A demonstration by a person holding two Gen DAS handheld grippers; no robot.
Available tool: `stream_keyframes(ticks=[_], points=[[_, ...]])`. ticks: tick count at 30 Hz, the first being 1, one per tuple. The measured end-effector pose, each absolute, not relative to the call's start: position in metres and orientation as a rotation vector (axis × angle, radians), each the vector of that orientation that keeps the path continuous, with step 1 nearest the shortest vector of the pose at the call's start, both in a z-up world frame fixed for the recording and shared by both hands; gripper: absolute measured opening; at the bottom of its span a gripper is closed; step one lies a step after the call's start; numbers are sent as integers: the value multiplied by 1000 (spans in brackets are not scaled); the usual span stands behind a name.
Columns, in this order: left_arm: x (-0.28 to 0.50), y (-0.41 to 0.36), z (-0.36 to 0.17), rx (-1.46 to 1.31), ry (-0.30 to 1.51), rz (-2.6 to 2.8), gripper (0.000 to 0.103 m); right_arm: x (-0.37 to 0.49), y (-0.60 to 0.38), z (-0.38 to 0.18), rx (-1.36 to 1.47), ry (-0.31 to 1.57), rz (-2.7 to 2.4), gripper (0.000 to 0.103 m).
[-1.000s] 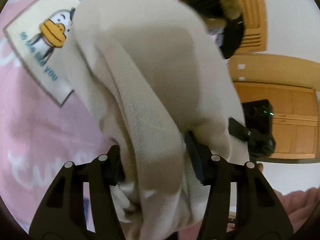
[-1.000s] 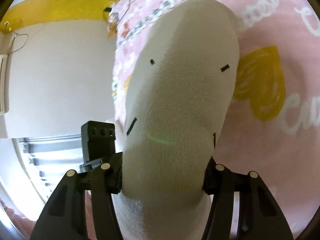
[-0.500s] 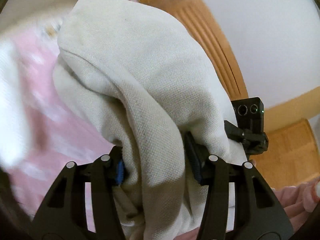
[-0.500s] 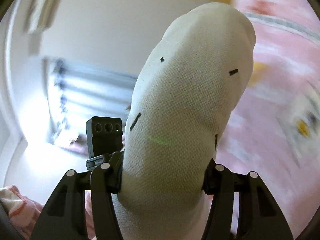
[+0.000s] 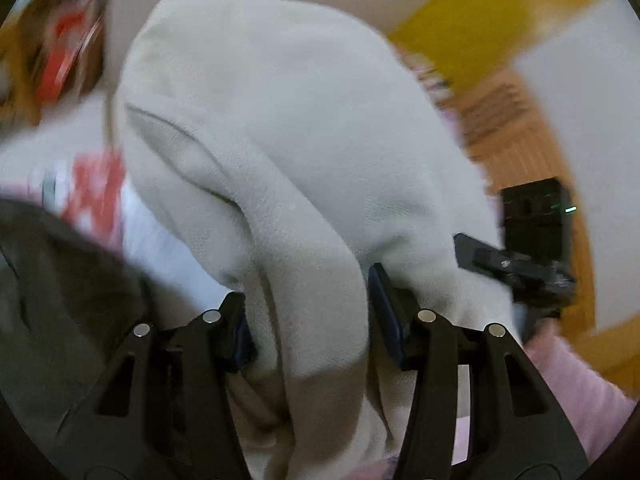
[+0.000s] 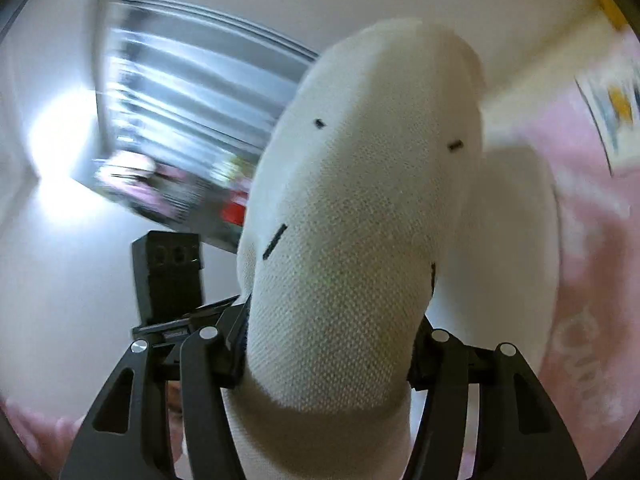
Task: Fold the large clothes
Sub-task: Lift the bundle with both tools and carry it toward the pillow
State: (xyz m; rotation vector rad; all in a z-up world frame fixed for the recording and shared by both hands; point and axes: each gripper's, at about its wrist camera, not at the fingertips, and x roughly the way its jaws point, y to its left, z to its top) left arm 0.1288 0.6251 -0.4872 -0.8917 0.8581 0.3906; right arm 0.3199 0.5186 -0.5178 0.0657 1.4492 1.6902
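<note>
Between both jaws, bunched cream garment (image 5: 304, 168) (image 6: 360, 240)

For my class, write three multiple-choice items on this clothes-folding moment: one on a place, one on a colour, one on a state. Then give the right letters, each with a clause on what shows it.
1. Where is the cream garment in the left wrist view?
A. Bunched between the left tongs
B. Spread flat on the bed
C. Hanging on a door

2. What colour is the bedding beside the cloth in the right wrist view?
A. Blue
B. Pink
C. Green

3. What state are the right tongs in?
A. Wide open and empty
B. Out of view
C. Shut on the cream garment

Answers:
1 A, since the fabric rises in a bundle from between the two fingers.
2 B, since the surface at the right edge is pink with pale lettering.
3 C, since both fingers press against the sides of the cloth.
</note>
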Motion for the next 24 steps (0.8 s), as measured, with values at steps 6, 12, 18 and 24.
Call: stream_keyframes(ticks=[6,12,18,24], points=[[117,618,-542,-774,897,477,47,311,509,-599,-103,1471,1525,65],[117,584,-487,-567,992,633,48,312,463,-544,-244,1318,1356,77],[91,592,-409,-480,918,903,49,315,415,-476,-344,910,1298,35],[153,615,-452,-744,959,806,49,270,457,-527,-490,1029,1356,9]])
